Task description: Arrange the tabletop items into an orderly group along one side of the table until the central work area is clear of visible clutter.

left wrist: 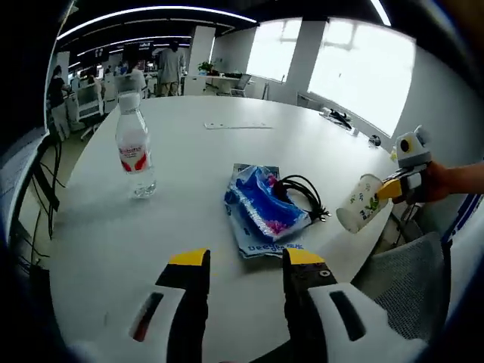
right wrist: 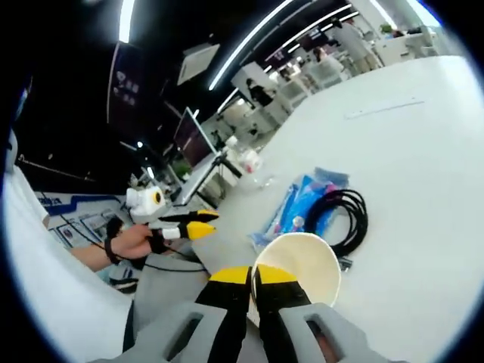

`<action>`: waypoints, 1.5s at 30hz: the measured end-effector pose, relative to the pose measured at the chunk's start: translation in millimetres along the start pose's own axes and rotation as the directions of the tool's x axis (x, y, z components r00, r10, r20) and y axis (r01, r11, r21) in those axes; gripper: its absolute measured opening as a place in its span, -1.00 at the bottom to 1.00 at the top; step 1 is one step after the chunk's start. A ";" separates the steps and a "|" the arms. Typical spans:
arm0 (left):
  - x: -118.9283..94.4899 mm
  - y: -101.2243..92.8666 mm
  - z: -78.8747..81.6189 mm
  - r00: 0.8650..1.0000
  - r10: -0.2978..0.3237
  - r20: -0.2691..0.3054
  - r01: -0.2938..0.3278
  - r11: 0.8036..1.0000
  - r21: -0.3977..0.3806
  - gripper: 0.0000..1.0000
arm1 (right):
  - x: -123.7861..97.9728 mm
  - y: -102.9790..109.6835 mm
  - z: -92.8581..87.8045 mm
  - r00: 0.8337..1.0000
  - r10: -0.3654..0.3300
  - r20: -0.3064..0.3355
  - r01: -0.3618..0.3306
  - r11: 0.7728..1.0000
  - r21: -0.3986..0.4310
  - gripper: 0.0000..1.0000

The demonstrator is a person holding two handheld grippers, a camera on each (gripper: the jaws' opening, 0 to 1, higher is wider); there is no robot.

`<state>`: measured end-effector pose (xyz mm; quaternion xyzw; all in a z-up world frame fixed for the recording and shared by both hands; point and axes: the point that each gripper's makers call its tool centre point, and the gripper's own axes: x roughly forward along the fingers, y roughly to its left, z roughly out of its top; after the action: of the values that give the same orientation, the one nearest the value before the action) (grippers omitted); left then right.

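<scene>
Pinched by its rim between the right gripper (right wrist: 253, 276) fingers, a paper cup (right wrist: 296, 266) is held tilted off the table (left wrist: 249, 151) edge — a slip could be caused by so thin a grip. The left gripper (left wrist: 246, 261) is held released, grasping nothing, near the blue packet (left wrist: 261, 206), black cable (left wrist: 302, 193) and water bottle (left wrist: 134, 147) — all left mid-table.

Little can be read here. The water bottle (left wrist: 134, 147) standing on the far left of the table carries a red and white label, but its lettering is too small to make out. The blue packet (left wrist: 263, 208) near the middle has a line of print along its near white edge, blurred past reading, and the paper cup (left wrist: 361, 203) on the right bears only a green leafy motif.
</scene>
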<state>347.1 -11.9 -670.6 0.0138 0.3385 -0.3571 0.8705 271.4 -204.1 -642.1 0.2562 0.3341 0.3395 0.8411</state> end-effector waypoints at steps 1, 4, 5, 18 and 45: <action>-1.4 2.6 0.4 1.000 0.008 0.008 -0.008 1.000 -0.011 -0.26 | 1.2 1.3 1.9 1.000 0.002 -0.005 -0.002 1.000 -0.006 -1.00; -4.9 7.0 -0.1 0.999 0.026 0.025 -0.025 0.999 -0.033 -0.26 | 5.5 2.7 5.3 1.000 0.006 -0.022 -0.006 1.000 -0.022 -1.00; -5.9 8.0 -0.8 0.999 0.030 0.028 -0.029 0.999 -0.038 -0.26 | 8.0 4.3 6.2 0.999 0.009 -0.034 -0.010 0.999 -0.032 -1.00; -13.2 30.1 -4.5 0.994 0.083 0.071 -0.074 0.990 -0.122 -0.25 | 60.9 27.1 28.1 0.994 0.058 -0.090 -0.065 0.995 -0.077 -1.00; -24.0 40.2 4.1 0.992 0.058 0.108 -0.050 0.996 -0.080 -0.19 | 184.8 35.8 83.2 0.987 0.029 -0.160 -0.048 0.992 -0.114 -1.00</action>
<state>362.5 31.6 -661.8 -0.0302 0.3030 -0.3204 0.8970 419.3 -61.1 -636.5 0.1851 0.3741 0.3938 0.8190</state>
